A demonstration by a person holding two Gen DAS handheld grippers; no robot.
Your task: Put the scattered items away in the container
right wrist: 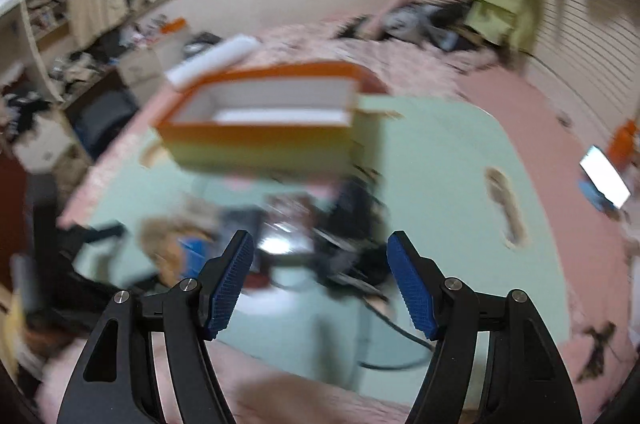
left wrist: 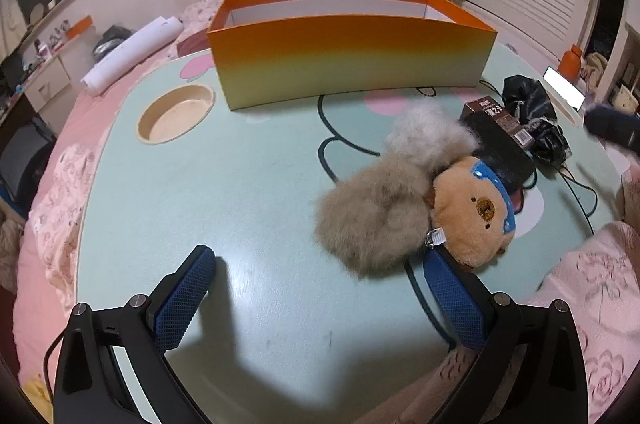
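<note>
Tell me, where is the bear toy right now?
In the left wrist view the bear toy lies right of centre on the green table, between the beige fluffy ball and the dark carton.

An orange container point(left wrist: 348, 63), open-topped with a white inside and a wall fading to pale yellow, is stood upright at the far side of the tabletop point(left wrist: 248, 191). Scattered items are clustered to its right front: a beige fluffy scrunchie point(left wrist: 372, 220), a paler one point(left wrist: 430, 131) touching it, a tan plush head point(left wrist: 472, 220) with blue goggles, a dark brown carton point(left wrist: 500, 139) lying flat, and a crumpled black bag point(left wrist: 534, 111).
</note>
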